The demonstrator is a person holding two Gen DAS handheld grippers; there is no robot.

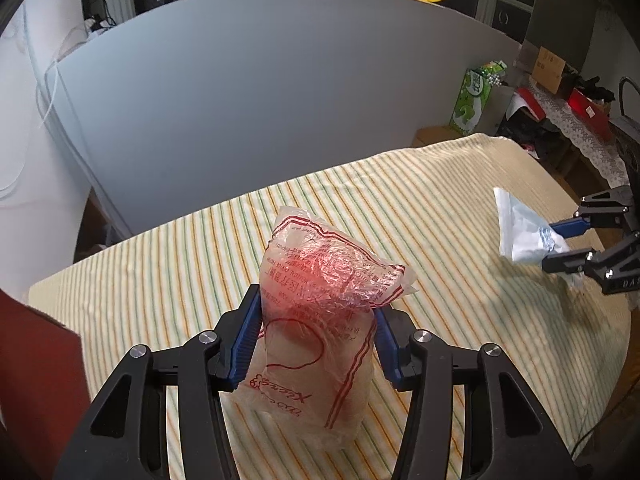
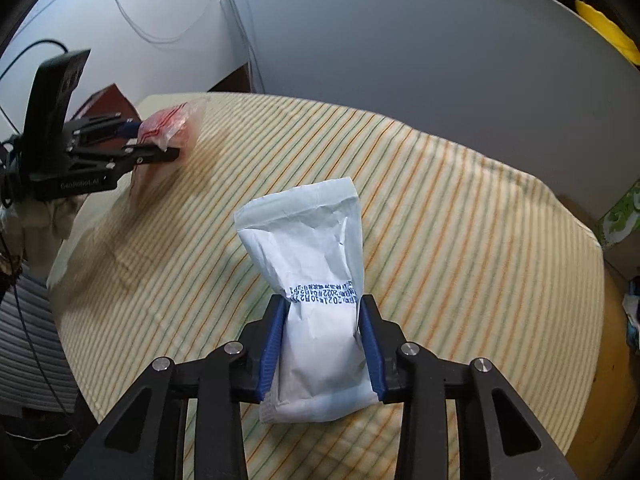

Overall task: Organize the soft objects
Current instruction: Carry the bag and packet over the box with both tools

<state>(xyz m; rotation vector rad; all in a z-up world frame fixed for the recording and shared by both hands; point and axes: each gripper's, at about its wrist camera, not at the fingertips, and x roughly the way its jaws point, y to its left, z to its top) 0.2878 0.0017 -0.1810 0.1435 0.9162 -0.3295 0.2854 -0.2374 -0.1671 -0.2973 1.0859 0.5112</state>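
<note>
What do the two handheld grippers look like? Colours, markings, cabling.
Both match: black angular linkage frames with silver pivot bolts and ribbed blue finger pads. The left gripper carries white "GenRobot.AI" lettering on its side, a black camera housing on top and a black cable trailing behind. The right gripper shows partial white lettering. No sleeve visible.

The left gripper [image 1: 316,336] pinched a clear plastic bag [image 1: 320,320] with red print between its blue pads [image 1: 248,340], above a striped cloth [image 1: 400,208] covering the table. Off to the right, the right gripper [image 1: 560,244] clamped a white packet [image 1: 524,232]. A grey panel [image 1: 260,100] stood behind the table.
</note>
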